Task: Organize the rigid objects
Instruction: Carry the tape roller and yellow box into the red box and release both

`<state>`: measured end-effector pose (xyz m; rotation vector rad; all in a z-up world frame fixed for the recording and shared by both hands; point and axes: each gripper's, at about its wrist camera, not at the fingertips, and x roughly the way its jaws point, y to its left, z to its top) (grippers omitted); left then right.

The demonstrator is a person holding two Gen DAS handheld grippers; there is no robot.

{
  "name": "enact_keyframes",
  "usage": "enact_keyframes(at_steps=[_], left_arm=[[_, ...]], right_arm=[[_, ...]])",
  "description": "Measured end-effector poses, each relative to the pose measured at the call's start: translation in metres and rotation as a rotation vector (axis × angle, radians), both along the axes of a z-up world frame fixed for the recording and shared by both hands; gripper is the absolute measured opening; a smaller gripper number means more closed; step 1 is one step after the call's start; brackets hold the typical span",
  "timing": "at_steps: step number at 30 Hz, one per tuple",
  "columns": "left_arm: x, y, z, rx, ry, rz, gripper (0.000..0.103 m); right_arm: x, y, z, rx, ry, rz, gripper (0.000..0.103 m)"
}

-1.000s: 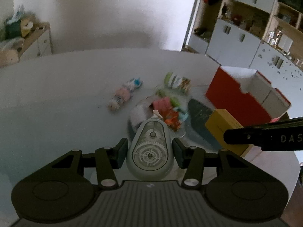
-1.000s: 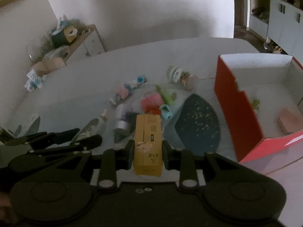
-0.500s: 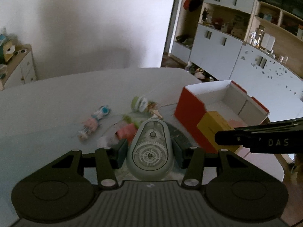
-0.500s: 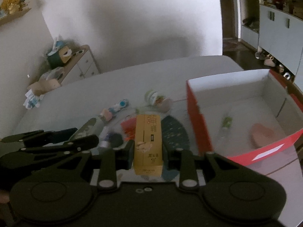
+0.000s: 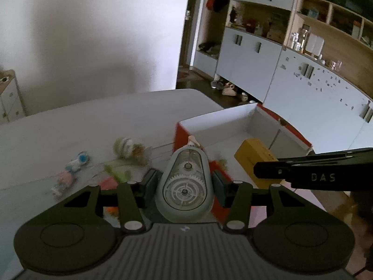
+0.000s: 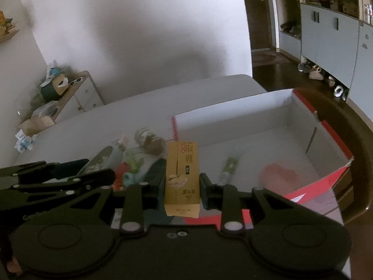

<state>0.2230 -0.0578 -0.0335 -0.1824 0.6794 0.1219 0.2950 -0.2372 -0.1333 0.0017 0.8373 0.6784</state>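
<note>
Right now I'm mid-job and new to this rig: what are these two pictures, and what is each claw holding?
No robot arm here: a person carries a two-finger gripper in each hand, each with a fisheye camera looking along its fingers. One picture looks over the left gripper, shut on a pale teardrop-shaped correction tape dispenser. The other looks over the right gripper, shut on a yellow carton. Ahead on the white table stands an open red box with a pink item and a small green one inside. Left of it lies a blurred scatter of small toys and a jar.
</note>
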Motion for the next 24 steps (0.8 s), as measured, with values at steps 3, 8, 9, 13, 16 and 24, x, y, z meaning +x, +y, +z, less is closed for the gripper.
enact_keyframes(at_steps=[3,8,9,13,16,24], left_arm=[[0.016,-0.015,-0.001,0.007,0.003,-0.017,0.050],[0.041,-0.036,-0.004,0.013,0.018,-0.033,0.050],[0.047,-0.039,-0.005,0.015,0.020,-0.035,0.050],[0.071,-0.052,-0.010,0.020,0.034,-0.042,0.050],[0.090,-0.061,-0.013,0.030,0.043,-0.051,0.050],[0.137,-0.080,-0.027,0.068,0.079,-0.072,0.050]], right_arm=[[0.012,-0.013,-0.002,-0.001,-0.001,-0.008,0.029],[0.035,-0.034,-0.007,-0.004,0.003,-0.025,0.029],[0.039,-0.038,-0.008,-0.007,0.004,-0.029,0.029],[0.052,-0.050,-0.014,-0.018,0.007,-0.036,0.029],[0.064,-0.059,-0.019,-0.028,0.007,-0.044,0.029],[0.095,-0.074,-0.041,-0.074,0.021,-0.063,0.028]])
